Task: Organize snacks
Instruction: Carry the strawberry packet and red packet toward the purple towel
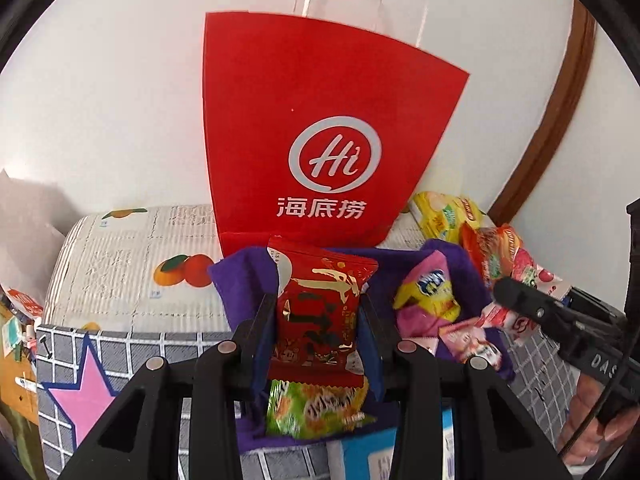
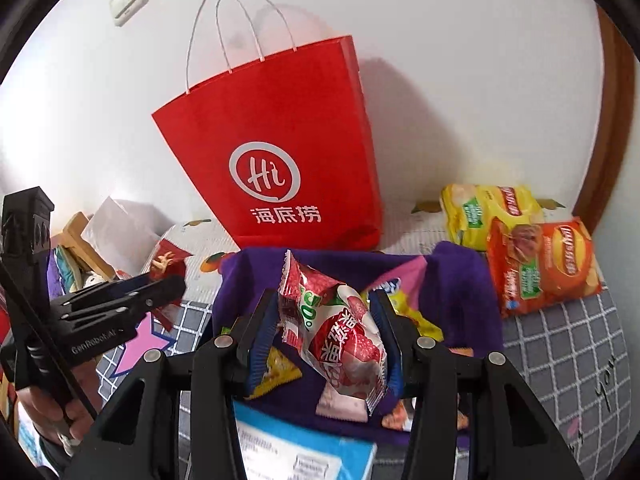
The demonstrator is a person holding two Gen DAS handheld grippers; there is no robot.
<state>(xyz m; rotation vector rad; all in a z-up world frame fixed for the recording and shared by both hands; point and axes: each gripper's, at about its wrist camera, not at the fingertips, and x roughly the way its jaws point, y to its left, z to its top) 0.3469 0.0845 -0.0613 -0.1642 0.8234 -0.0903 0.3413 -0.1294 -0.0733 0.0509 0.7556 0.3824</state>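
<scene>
My left gripper (image 1: 318,312) is shut on a red and gold snack packet (image 1: 320,308), held upright above a purple cloth bin (image 1: 236,276); it also shows in the right wrist view (image 2: 168,276). My right gripper (image 2: 324,328) is shut on a red and white strawberry snack packet (image 2: 340,332) above the same purple bin (image 2: 460,280). A red paper bag (image 1: 320,128) with white handles stands behind the bin against the wall, also seen in the right wrist view (image 2: 280,152). A green packet (image 1: 316,408), a pink and yellow packet (image 1: 428,292) and others lie in the bin.
A yellow chip bag (image 2: 488,212) and an orange chip bag (image 2: 544,264) lie right of the bin on the grey checked cover (image 2: 560,340). A blue and white box (image 2: 296,448) lies at the near edge. Clutter sits at the far left (image 2: 80,248).
</scene>
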